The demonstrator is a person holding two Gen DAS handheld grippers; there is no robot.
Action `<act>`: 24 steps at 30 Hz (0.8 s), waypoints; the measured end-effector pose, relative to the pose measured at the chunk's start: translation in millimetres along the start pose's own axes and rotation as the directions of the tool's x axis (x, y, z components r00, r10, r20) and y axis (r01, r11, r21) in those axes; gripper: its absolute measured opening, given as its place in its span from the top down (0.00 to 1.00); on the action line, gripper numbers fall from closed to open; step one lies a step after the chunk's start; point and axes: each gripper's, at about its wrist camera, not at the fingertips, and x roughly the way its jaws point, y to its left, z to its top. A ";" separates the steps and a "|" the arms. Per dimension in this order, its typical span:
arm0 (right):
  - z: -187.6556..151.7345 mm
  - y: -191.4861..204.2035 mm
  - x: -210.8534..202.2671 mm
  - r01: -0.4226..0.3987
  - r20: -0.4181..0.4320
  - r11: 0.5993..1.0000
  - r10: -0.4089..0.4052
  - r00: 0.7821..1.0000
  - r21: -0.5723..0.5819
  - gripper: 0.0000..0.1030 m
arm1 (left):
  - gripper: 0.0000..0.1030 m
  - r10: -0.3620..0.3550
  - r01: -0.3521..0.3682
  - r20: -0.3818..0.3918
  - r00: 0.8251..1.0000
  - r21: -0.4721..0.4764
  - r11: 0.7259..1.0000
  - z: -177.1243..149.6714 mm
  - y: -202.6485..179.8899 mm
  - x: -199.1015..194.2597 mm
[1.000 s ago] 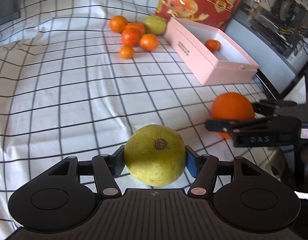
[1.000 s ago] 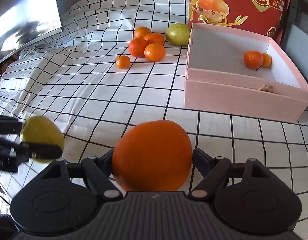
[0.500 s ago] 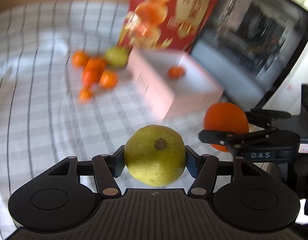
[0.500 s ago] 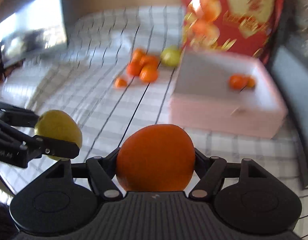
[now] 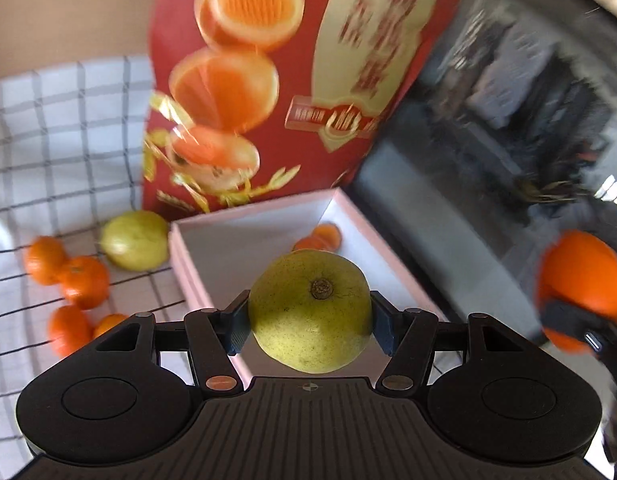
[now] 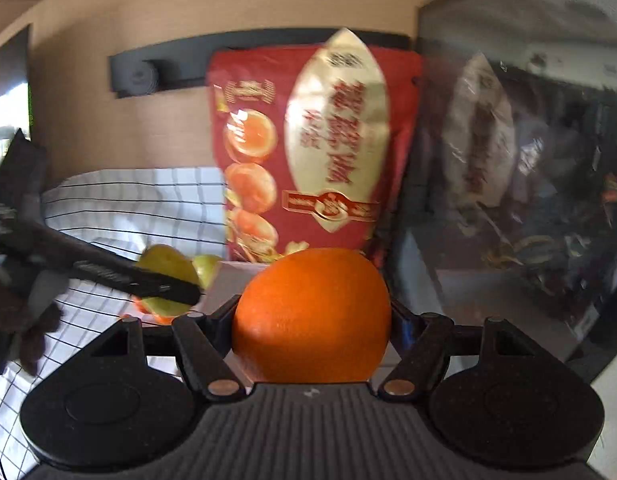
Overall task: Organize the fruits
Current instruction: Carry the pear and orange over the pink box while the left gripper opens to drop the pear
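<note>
Fruits are held in both tools and lie scattered nearby. A yellow-green citrus fruit [image 5: 310,312], stem scar facing the camera, sits clamped between the blue pads of the left hand-held gripper [image 5: 310,322], raised in front of and above a pink box [image 5: 196,276]. A large orange [image 6: 312,316] is gripped between the two fingers of the right hand-held gripper [image 6: 312,320], which press on both its sides; it is also lifted clear of the surface.

The pink box is open, shallow and rectangular, with a white inside. Two small oranges [image 5: 322,238] rest together toward its far end, partly hidden behind the held green fruit; the remaining floor of the box that can be seen is bare.

Just outside the box's left wall lies a second yellow-green fruit [image 5: 134,246], touching or nearly touching the box corner. Farther left is a loose cluster of four small tangerines [image 5: 82,280], lying close together on a white cloth with a black grid pattern [image 5: 60,128] that covers the surface.

Behind the box stands a tall red package printed with orange halves and gold lettering [image 5: 292,80], upright against the back. To the right of the box and package is a dark glass-fronted case [image 5: 528,120], blurred, with dim shapes inside.
</note>
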 end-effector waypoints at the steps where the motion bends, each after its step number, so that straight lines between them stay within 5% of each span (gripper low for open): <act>1: -1.9 -5.2 3.6 -0.002 -0.014 1.000 0.002 1.000 0.013 0.29 | 0.36 0.018 -0.018 -0.025 1.000 0.010 1.000 3.3 -1.1 15.4; 10: -29.9 -15.2 34.9 -0.066 -0.104 0.997 0.069 0.992 0.030 0.30 | 0.36 0.229 -0.211 -0.123 0.966 0.146 0.967 21.7 -3.3 112.3; 14: -38.1 -12.7 45.3 -0.092 -0.126 0.996 0.093 0.988 0.016 0.30 | 0.36 0.295 -0.267 -0.080 0.952 0.253 0.930 10.7 -12.0 123.4; 20: -42.1 -16.6 53.8 -0.124 -0.143 0.992 0.125 0.982 0.017 0.30 | 0.38 0.279 -0.269 -0.041 0.959 0.167 0.949 14.1 -3.4 105.9; 24: -40.6 -18.0 56.7 -0.131 -0.139 0.991 0.132 0.981 0.014 0.30 | 0.41 0.170 -0.173 0.067 0.983 0.041 0.984 22.7 5.4 55.8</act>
